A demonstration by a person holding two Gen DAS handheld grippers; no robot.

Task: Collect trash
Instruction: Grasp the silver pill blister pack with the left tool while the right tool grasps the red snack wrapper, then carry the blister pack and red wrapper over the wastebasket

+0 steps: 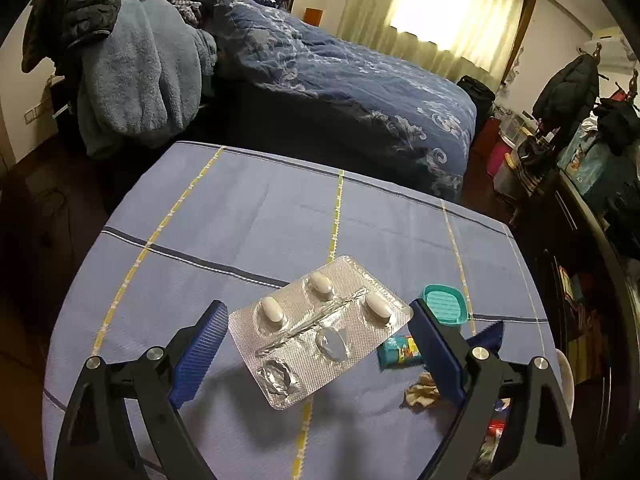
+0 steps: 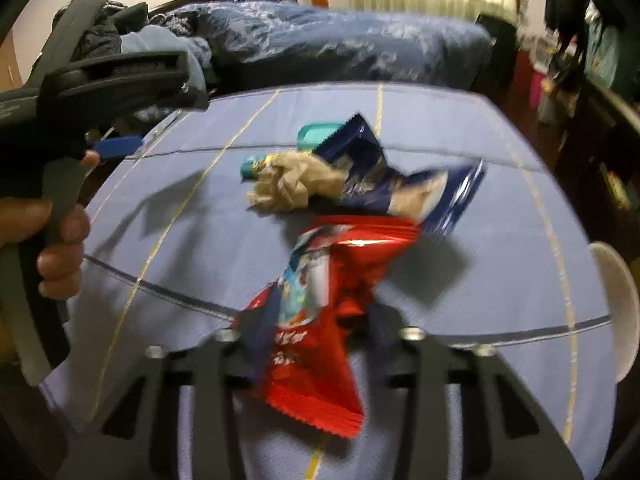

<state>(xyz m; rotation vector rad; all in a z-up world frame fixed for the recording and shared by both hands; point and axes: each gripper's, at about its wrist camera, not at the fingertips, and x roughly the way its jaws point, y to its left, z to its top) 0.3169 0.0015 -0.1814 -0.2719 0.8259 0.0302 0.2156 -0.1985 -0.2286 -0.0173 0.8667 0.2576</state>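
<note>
Left tongs [image 1: 316, 304] clamped wide on the corners of a blister pack [image 1: 320, 332], clear above the desk [image 1: 240, 208]; so thin a hold could let it spring out. Right tongs [image 2: 320, 312] pinched on a red wrapper [image 2: 344, 256] over the desk, slick enough to slide free. Only in the right view: a hand [image 2: 60, 240], the blue wrapper [image 2: 420, 196].

Blue-quilted bed [image 1: 340, 80], bright curtained window [image 1: 444, 8], dark floor.
</note>
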